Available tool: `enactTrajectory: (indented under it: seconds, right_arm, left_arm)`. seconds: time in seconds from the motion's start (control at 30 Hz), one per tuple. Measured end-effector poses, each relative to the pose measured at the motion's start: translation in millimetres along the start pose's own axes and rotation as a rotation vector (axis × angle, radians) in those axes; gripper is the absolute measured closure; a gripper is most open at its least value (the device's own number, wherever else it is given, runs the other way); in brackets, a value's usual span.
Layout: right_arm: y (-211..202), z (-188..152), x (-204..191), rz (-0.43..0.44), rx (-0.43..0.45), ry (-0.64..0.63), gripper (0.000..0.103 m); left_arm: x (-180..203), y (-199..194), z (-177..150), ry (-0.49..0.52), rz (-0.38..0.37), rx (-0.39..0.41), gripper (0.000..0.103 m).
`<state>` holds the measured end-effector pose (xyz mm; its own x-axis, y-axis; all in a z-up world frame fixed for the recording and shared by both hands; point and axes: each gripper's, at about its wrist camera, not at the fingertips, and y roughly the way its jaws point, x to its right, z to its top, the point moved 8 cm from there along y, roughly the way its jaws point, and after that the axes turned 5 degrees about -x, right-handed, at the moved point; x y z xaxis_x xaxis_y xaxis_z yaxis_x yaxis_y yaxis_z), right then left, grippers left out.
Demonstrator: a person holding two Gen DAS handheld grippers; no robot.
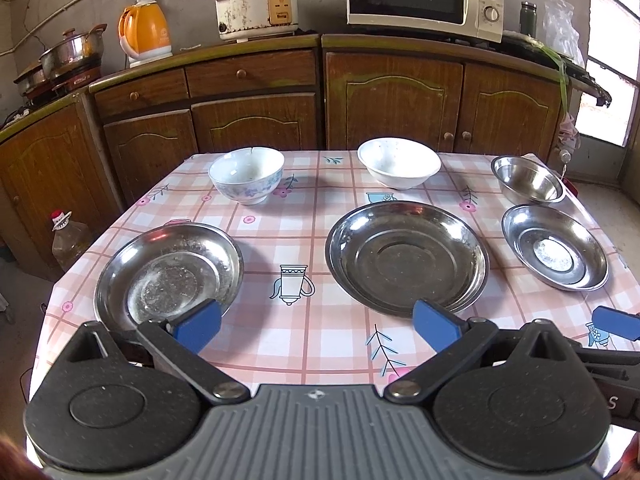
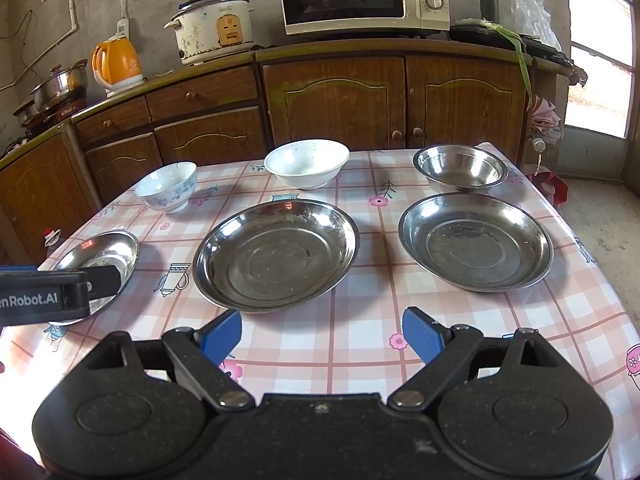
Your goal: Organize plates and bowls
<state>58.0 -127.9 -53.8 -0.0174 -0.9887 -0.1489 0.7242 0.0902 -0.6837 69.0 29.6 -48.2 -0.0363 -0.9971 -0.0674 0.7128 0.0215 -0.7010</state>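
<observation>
We count three steel plates (image 1: 407,258) and three bowls: one floral (image 1: 247,175), one white (image 1: 399,162), one steel (image 1: 527,179). Our left gripper (image 1: 316,326) and right gripper (image 2: 322,336) both hover released, grasping nothing.

Three plates (image 1: 407,258) in front; three bowls (image 1: 399,163) behind, on table (image 1: 312,208).

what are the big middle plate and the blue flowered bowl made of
Middle plate: looks like stainless steel, a dull scuffed shine with window glare on its rim. Blue flowered bowl: likely glazed ceramic or porcelain, glossy white with a printed pattern and what seems a chipped rim.
</observation>
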Motion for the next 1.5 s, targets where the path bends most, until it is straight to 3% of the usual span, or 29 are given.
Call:
enactTrajectory:
  seconds: [1.0, 1.37, 1.5]
  right_arm:
    - [17.4, 2.4, -56.0, 0.046, -0.012, -0.100, 0.001]
    - [37.2, 10.6, -99.0, 0.085, -0.005, -0.162, 0.001]
    - [47.2, 15.1, -121.2, 0.119, 0.003, -0.195, 0.001]
  left_arm:
    - [-47.2, 10.1, -0.6, -0.041, 0.052, 0.010, 0.000]
    - [-90.4, 21.1, -3.7, -0.106, 0.095, 0.002, 0.000]
    - [-121.4, 29.8, -3.6, -0.144, 0.147, 0.002, 0.000]
